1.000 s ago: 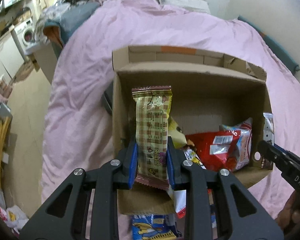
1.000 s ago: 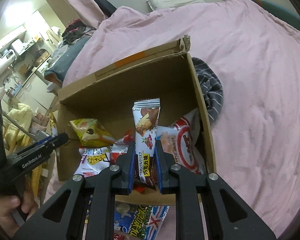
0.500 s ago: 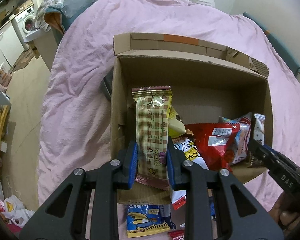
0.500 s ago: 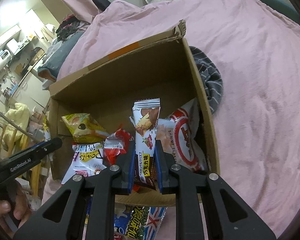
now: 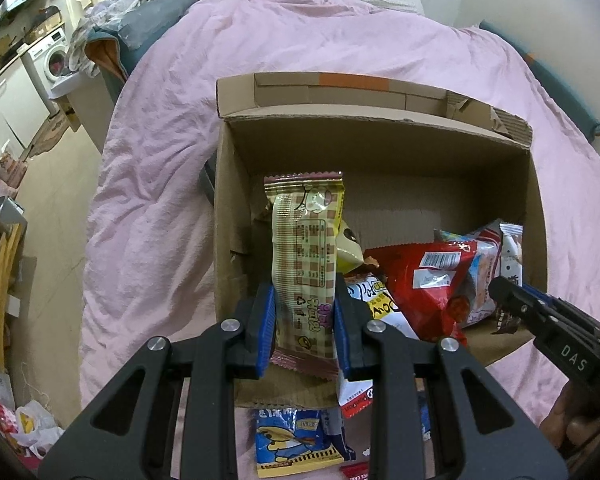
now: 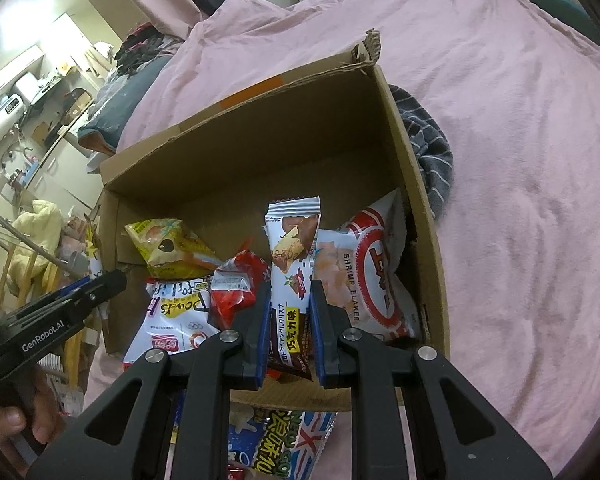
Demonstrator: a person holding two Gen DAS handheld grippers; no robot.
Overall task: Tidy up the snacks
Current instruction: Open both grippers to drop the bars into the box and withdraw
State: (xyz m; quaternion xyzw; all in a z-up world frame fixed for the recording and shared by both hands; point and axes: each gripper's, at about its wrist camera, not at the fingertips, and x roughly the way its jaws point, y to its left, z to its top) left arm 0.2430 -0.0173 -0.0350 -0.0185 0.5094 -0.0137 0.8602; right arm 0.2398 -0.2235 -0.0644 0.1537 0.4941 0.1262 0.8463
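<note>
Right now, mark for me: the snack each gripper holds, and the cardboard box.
Checked wafer pack (image 5: 304,256), left wrist view, middle of the wrapper above the pads.
Chocolate bar (image 6: 294,256), right wrist view, picture panel on the upper wrapper.
Cardboard box (image 6: 260,148), right wrist view, inside of the far wall.

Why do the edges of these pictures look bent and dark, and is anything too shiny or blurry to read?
Left wrist view: fisheye bending curves the bed, corners go black, glare flecks the red bag, and the checked wafer packet stays sharp. Right wrist view: same curving, a washed-out bright patch at upper left, readable print on the shrimp flakes bag.
</note>
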